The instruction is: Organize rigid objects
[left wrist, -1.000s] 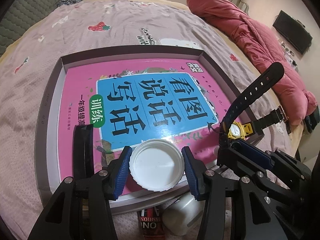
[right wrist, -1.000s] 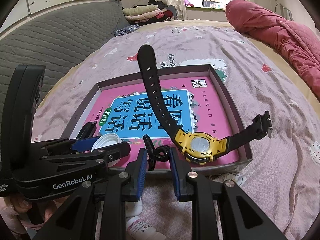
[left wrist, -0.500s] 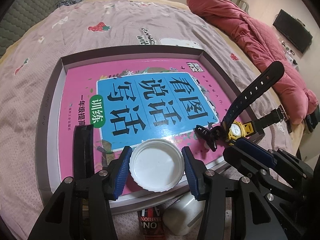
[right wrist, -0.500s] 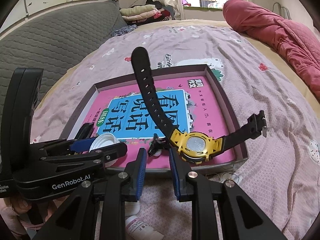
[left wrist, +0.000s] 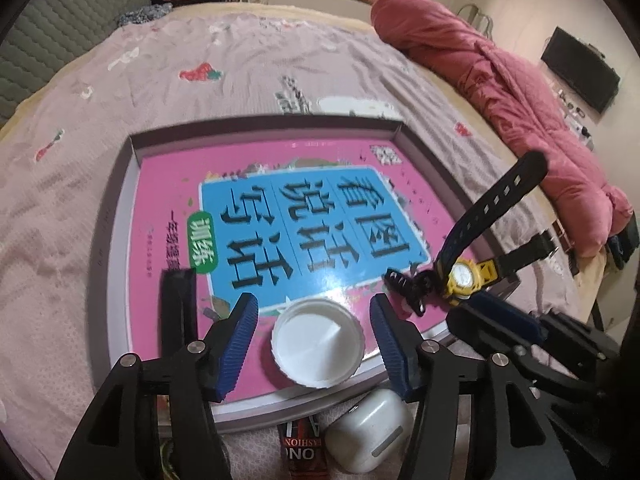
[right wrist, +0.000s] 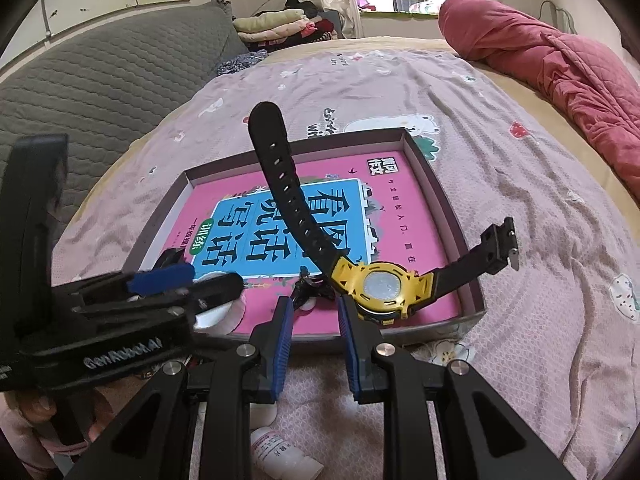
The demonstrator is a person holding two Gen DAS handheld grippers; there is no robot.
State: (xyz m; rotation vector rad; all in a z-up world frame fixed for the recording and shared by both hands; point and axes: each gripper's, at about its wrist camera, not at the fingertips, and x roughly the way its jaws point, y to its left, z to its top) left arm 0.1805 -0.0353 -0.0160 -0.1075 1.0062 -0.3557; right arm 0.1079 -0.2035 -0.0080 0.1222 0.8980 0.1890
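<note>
one earbud case [left wrist: 370, 436], left view only

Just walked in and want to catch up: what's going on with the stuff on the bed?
A person is sorting small objects into a shallow grey box lined with a pink book. The left hand-held gripper has just been opening; the round white plastic lid sits on the book between its pads, untouched. The right hand-held gripper has the yellow-and-black wristwatch against one pad, straps raised; whether it grips it is unclear.
</note>
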